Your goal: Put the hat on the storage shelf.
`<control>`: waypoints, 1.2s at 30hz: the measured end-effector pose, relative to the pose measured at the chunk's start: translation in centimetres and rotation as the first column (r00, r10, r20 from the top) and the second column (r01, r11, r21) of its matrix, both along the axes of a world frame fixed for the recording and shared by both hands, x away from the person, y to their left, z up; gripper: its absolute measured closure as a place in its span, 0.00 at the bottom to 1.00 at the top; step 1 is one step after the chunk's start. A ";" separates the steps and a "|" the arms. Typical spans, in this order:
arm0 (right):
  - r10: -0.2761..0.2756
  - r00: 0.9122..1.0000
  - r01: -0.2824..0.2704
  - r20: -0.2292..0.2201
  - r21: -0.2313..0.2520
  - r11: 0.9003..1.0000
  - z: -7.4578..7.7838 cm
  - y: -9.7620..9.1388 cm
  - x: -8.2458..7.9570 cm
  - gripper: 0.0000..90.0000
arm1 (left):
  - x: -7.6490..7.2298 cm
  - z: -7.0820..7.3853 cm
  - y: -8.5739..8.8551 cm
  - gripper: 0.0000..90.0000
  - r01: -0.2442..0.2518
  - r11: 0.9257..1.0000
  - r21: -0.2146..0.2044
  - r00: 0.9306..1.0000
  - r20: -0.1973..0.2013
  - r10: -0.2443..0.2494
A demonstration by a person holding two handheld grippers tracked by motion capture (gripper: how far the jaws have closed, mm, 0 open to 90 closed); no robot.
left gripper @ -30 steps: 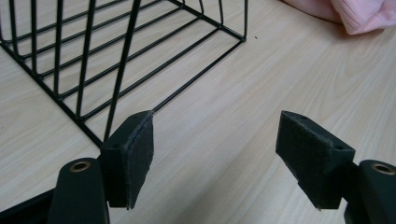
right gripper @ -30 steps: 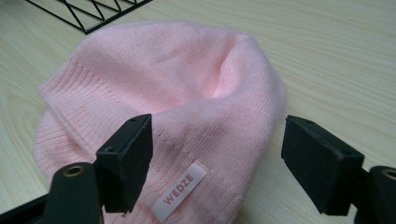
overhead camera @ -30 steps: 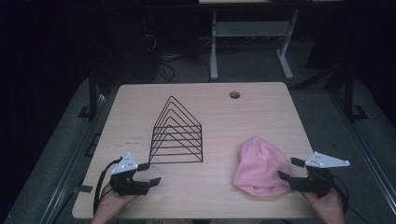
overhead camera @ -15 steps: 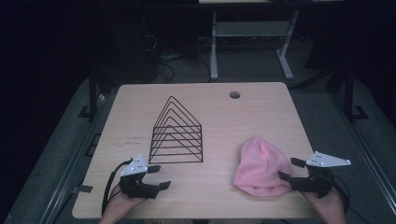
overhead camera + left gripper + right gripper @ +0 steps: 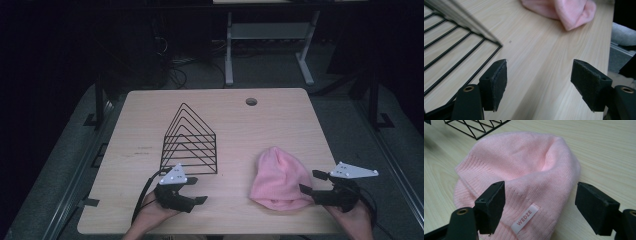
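A pink knitted beanie (image 5: pixel 278 178) lies flat on the wooden table (image 5: pixel 235 125) at the front right; its white label reads WEDZE in the right gripper view, where the beanie (image 5: pixel 524 177) spreads under the jaws. My right gripper (image 5: pixel 312 183) is open at the hat's right edge, jaws wide, nothing between them. A black wire rack (image 5: pixel 190 141) of triangular dividers stands left of centre. My left gripper (image 5: pixel 196 191) is open just in front of the rack, pointing right; its own view has the rack's base (image 5: pixel 451 47) at left and the beanie (image 5: pixel 564 11) far ahead.
A round cable hole (image 5: pixel 251 101) sits near the table's far edge. Beyond the table stand white desk legs (image 5: pixel 229 50) and cables on a dark floor. Bare tabletop lies between the rack and the beanie.
My left gripper has moved right along the front edge, from the table's left corner to just in front of the rack. The right gripper and the beanie have stayed put.
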State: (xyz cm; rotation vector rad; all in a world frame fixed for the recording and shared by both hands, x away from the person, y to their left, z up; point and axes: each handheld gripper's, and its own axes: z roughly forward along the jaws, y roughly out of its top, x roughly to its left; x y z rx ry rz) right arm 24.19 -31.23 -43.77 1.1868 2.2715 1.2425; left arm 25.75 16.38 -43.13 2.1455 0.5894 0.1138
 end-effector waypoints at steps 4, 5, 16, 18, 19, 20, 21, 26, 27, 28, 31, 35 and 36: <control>-0.003 1.000 0.003 -0.004 0.002 1.000 0.1 -0.2 0.0 0.27 | 0.7 0.1 -2.3 0.33 0.035 0.999 -0.016 0.999 -0.020 -0.035; -0.001 1.000 0.001 -0.006 0.005 1.000 0.1 -0.2 0.0 0.27 | 0.8 0.1 -3.0 0.33 0.051 0.999 -0.018 0.998 -0.026 -0.051; -0.002 1.000 0.003 -0.026 0.036 0.999 0.0 -0.8 0.1 0.31 | 2.5 0.0 -8.7 0.35 0.135 0.991 0.002 0.989 -0.067 -0.134; -0.002 1.000 0.003 -0.024 0.033 0.999 0.0 -0.9 0.0 0.32 | 2.7 0.0 -9.5 0.35 0.143 0.990 0.009 0.987 -0.073 -0.142; -0.007 1.000 0.008 -0.027 0.033 0.999 0.0 -0.9 0.1 0.33 | 2.8 0.0 -9.8 0.35 0.145 0.989 0.012 0.987 -0.077 -0.144; -0.007 1.000 0.008 -0.027 0.033 0.999 0.0 -0.9 0.1 0.33 | 2.9 0.0 -10.2 0.35 0.142 0.990 0.005 0.987 -0.080 -0.141; -0.009 1.000 0.010 -0.030 0.035 0.999 0.0 -1.0 0.1 0.34 | 3.1 0.1 -10.8 0.36 0.144 0.990 0.006 0.987 -0.078 -0.143; -0.015 0.999 0.016 -0.028 0.037 0.999 0.0 -1.2 0.0 0.36 | 3.5 0.1 -11.9 0.36 0.154 0.988 -0.001 0.985 -0.084 -0.153; -0.014 1.000 0.015 -0.027 0.036 0.999 0.0 -1.2 0.0 0.37 | 3.6 0.1 -12.1 0.37 0.155 0.988 -0.002 0.984 -0.088 -0.154; -0.014 1.000 0.015 -0.028 0.037 0.999 0.0 -1.3 0.0 0.37 | 3.6 0.1 -12.4 0.37 0.151 0.988 -0.003 0.984 -0.093 -0.151; -0.009 0.999 0.010 -0.045 0.030 1.000 -0.2 -1.3 0.2 0.39 | 4.2 0.1 -13.4 0.37 0.153 0.988 -0.006 0.983 -0.103 -0.153; -0.009 0.998 0.011 -0.057 0.031 0.999 -0.4 -1.4 0.3 0.40 | 4.5 0.0 -14.2 0.37 0.159 0.987 -0.002 0.981 -0.109 -0.159; -0.007 0.998 0.009 -0.061 0.035 0.999 -0.4 -1.4 0.3 0.40 | 4.6 0.0 -14.5 0.37 0.163 0.987 0.002 0.981 -0.112 -0.161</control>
